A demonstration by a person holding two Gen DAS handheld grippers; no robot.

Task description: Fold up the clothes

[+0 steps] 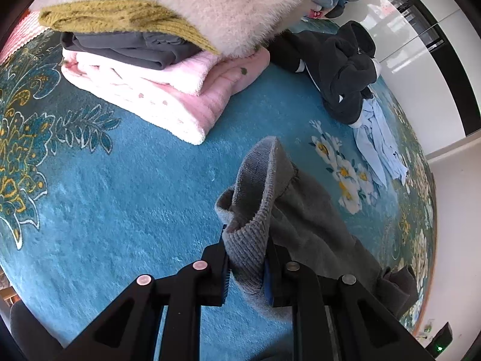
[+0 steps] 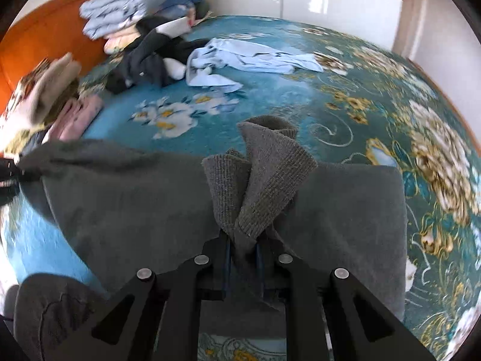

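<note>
Between my left gripper fingers sits the ribbed hem of the grey sweater, clamped tight; my right gripper pinches another ribbed edge of it — the body stretched between them above the blue floral bedspread. Beyond lies the folded pink blanket stack, then a dark hoodie and a crumpled pale-blue shirt.

I can read no text, label, brand or number anywhere; the right wrist view is blurred, so small print might escape me.
</note>
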